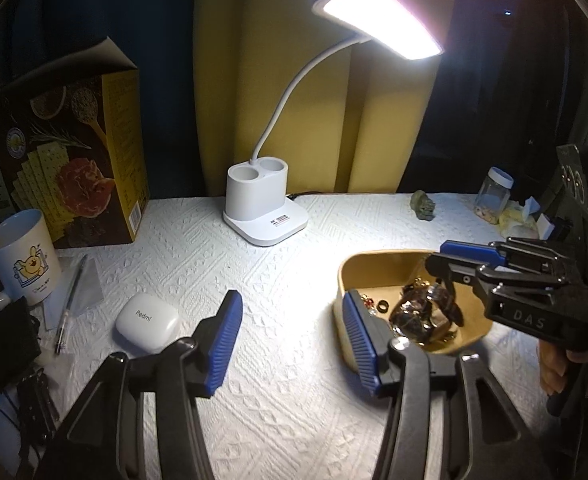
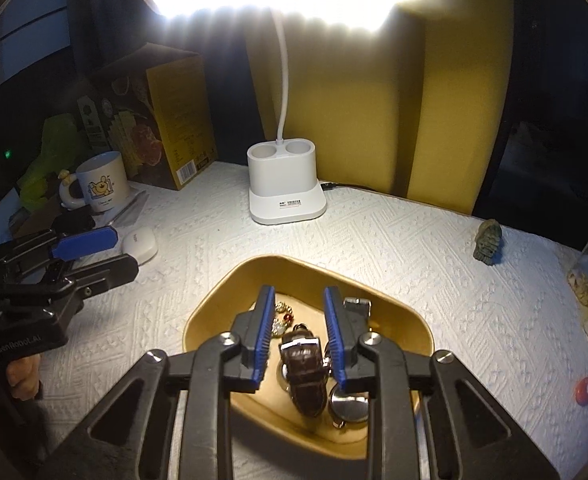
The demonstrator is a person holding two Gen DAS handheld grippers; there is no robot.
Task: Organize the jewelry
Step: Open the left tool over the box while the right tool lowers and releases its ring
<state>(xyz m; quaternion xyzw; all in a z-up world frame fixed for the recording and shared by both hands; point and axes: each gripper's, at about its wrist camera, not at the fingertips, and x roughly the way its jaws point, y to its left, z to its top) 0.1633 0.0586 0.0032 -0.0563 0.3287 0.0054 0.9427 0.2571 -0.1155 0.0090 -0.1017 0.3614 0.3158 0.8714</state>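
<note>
White embossed cloth covered the desk (image 1: 278,392) under a lit white gooseneck lamp (image 1: 266,204), and our tan rounded jewelry tray (image 2: 410,320) sat near its middle. We held the right gripper (image 2: 300,332) directly over the tray, its blue pads parted with nothing pinched between them. Just beneath that gap lay the brown leather-strap watch (image 2: 304,368), resting on the tray floor among a beaded bracelet (image 2: 282,316) and a round silver case (image 2: 348,406). Its long axis ran roughly along the fingers, pointing away from us, so the pads stood either side of the strap, and a straight descent looked to us like enough to straddle it. Our left gripper (image 1: 294,344), spread wide and holding nothing, hovered beside the tray's left rim, farther from the watch.
</note>
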